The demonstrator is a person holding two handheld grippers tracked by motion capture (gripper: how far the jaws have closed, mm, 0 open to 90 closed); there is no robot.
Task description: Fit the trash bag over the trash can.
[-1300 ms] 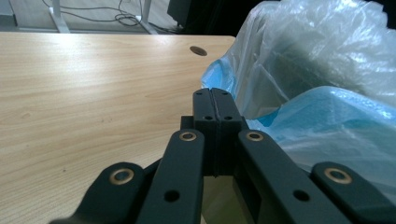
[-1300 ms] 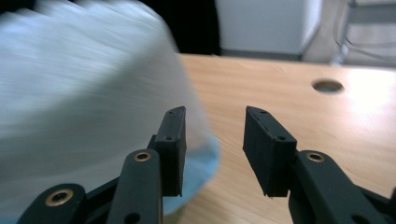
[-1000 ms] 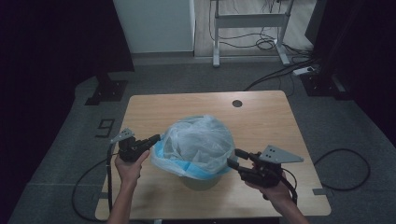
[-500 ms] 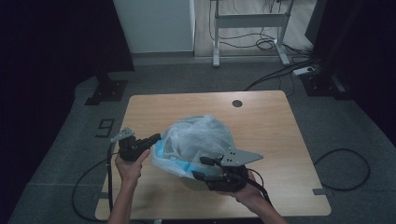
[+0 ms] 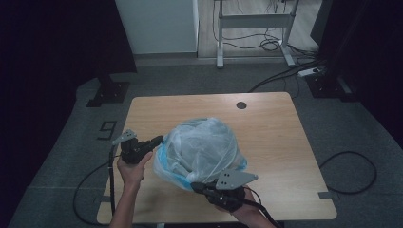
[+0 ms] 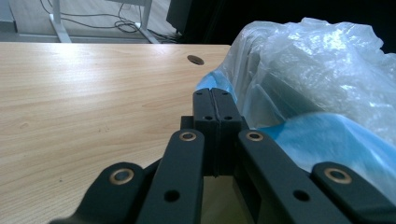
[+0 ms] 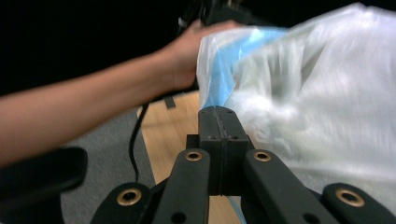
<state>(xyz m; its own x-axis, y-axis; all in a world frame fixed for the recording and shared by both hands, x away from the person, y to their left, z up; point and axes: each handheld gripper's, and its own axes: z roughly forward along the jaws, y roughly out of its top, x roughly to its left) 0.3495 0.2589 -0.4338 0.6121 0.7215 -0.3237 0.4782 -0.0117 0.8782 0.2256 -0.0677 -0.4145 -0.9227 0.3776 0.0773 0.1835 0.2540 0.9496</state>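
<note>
Your crinkly see-through plastic bag (image 5: 204,147), with a soft blue edge, sits puffed up in the middle of the smooth wooden table (image 5: 275,123). Something grey shows inside; you cannot tell what. Your left gripper (image 5: 159,140) pinches the bag's edge at nine o'clock. Your right gripper (image 5: 196,186), at six o'clock, has just snapped closed beside the bag.

Both forearms are bare, no sleeves. Each gripper, left gripper (image 5: 158,140) and right gripper (image 5: 196,187), is black with brass-ringed pivot screws, a grey three-cornered plate on top, and a black cable trailing away.
</note>
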